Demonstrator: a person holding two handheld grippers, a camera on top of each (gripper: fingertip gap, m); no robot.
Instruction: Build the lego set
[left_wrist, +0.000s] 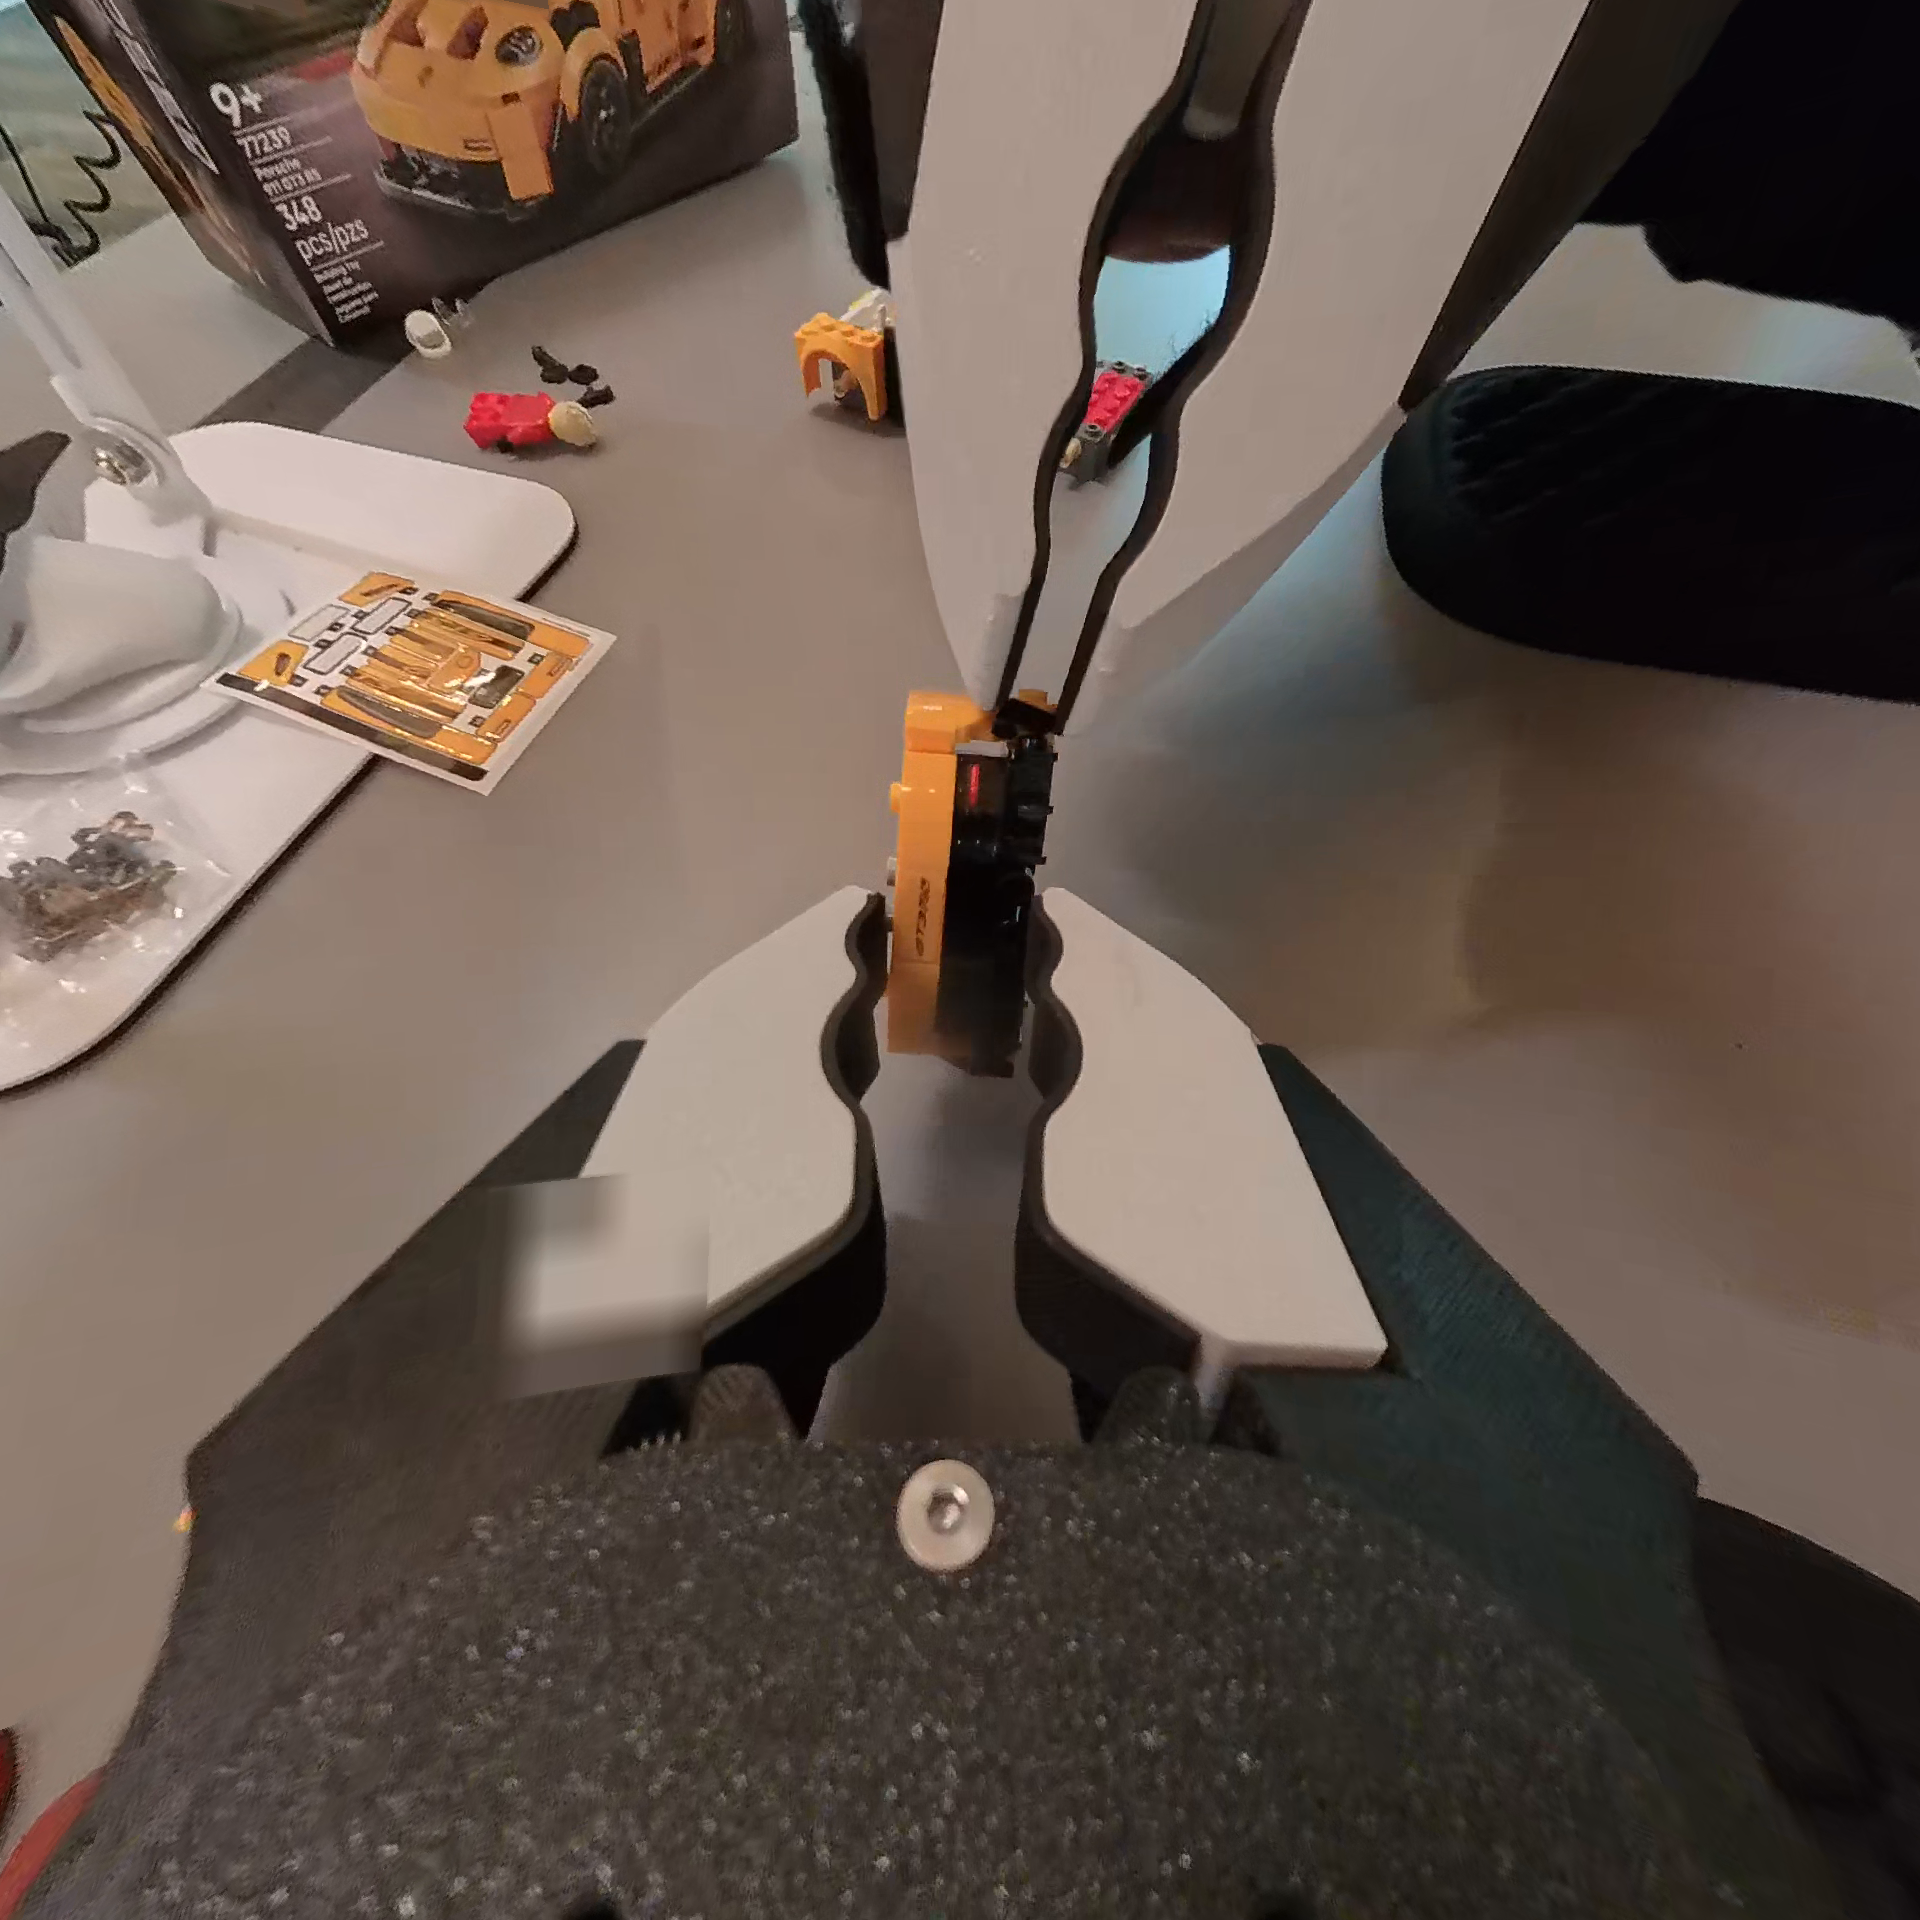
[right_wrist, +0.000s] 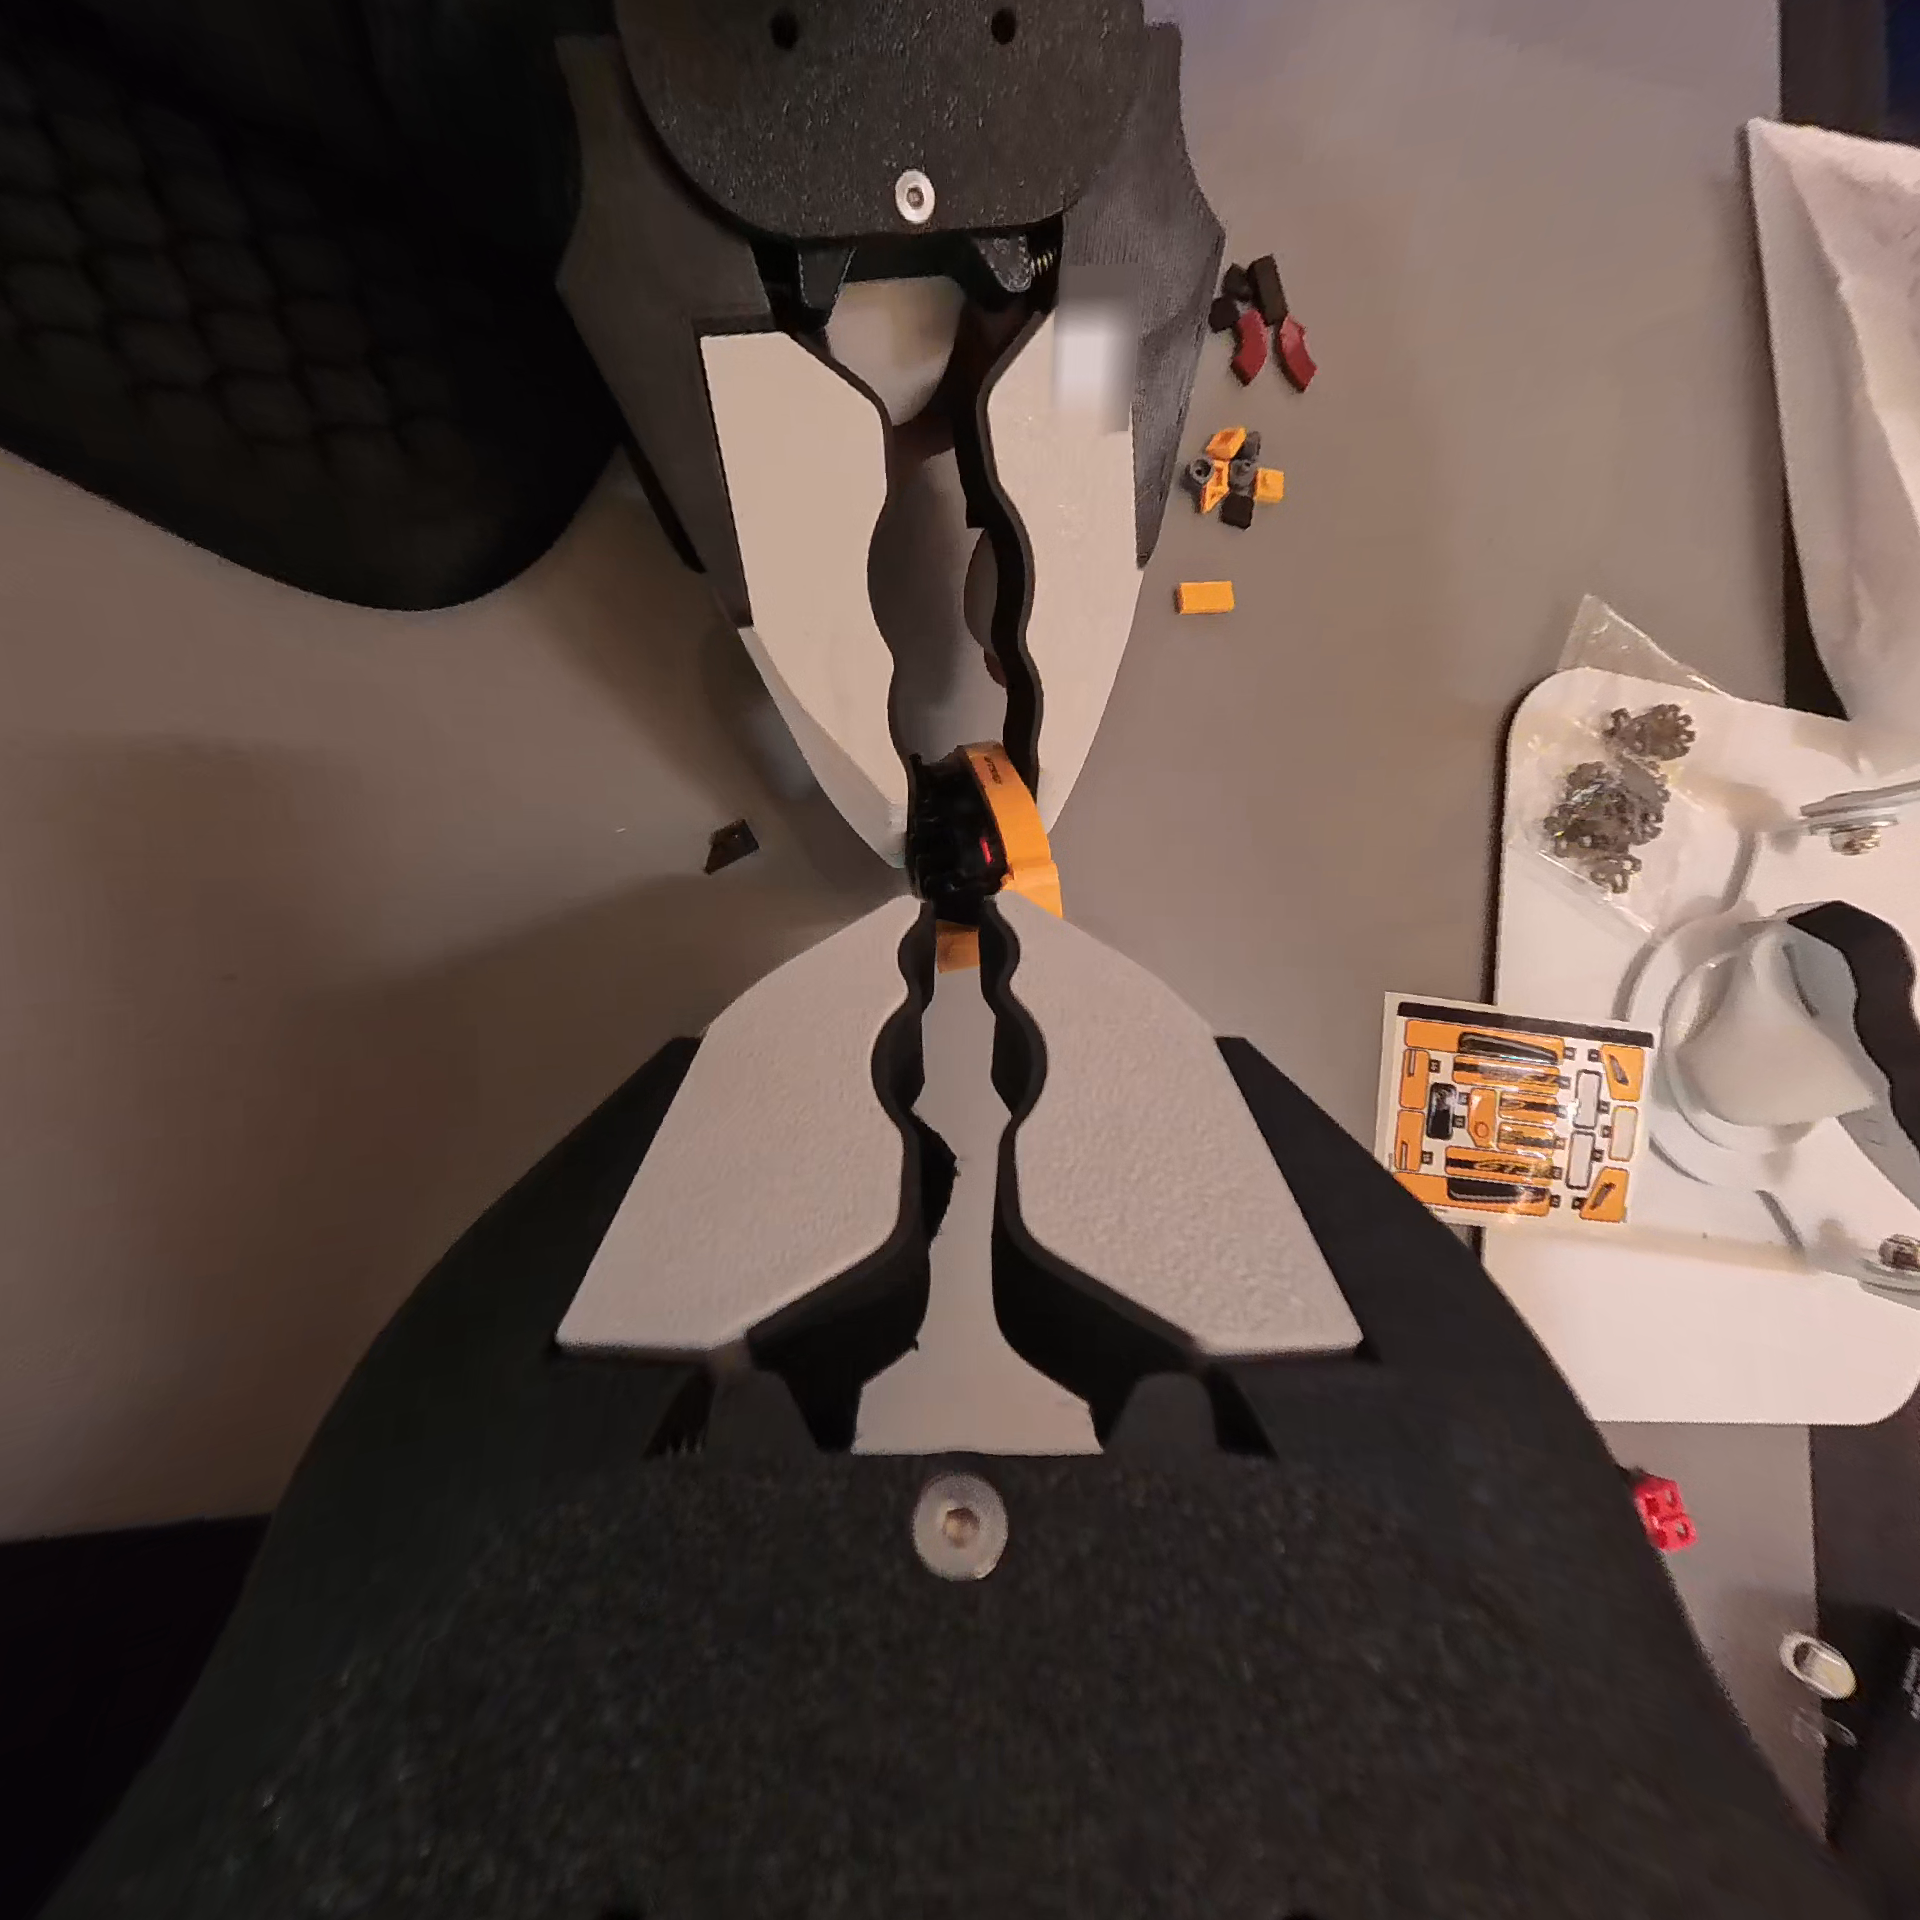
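In the left wrist view, the left gripper (left_wrist: 958, 940) is clamping the near end of the assembly (left_wrist: 961, 894), an orange and black lego piece standing on edge above the grey worktop (left_wrist: 727, 790). The right gripper (left_wrist: 1029, 698) is reaching in from the far side, its fingers (left_wrist: 971, 582) closing on the assembly's far top corner, where a small black piece sits. To the left, a sticker sheet (left_wrist: 416, 681) is lying partly on a white board (left_wrist: 343, 540). A bag (left_wrist: 83, 883) of dark parts is resting on that board too. Farther back, the box (left_wrist: 457, 135) is standing on the worktop, with a red minifigure (left_wrist: 530, 421), an orange arch (left_wrist: 847, 364) and a red and grey brick (left_wrist: 1112, 410) near it.

In the right wrist view, the right gripper (right_wrist: 961, 930) is pinching the assembly (right_wrist: 977, 842) at its near end, its fingers (right_wrist: 1101, 1039) nearly shut. The left gripper (right_wrist: 966, 790) is holding the same assembly from the opposite side. Loose pieces are lying to the right: dark red ones (right_wrist: 1268, 332), a small orange and grey cluster (right_wrist: 1236, 478) and a single orange tile (right_wrist: 1205, 597). The sticker sheet (right_wrist: 1517, 1107) is lying at the board's (right_wrist: 1621, 1340) edge.
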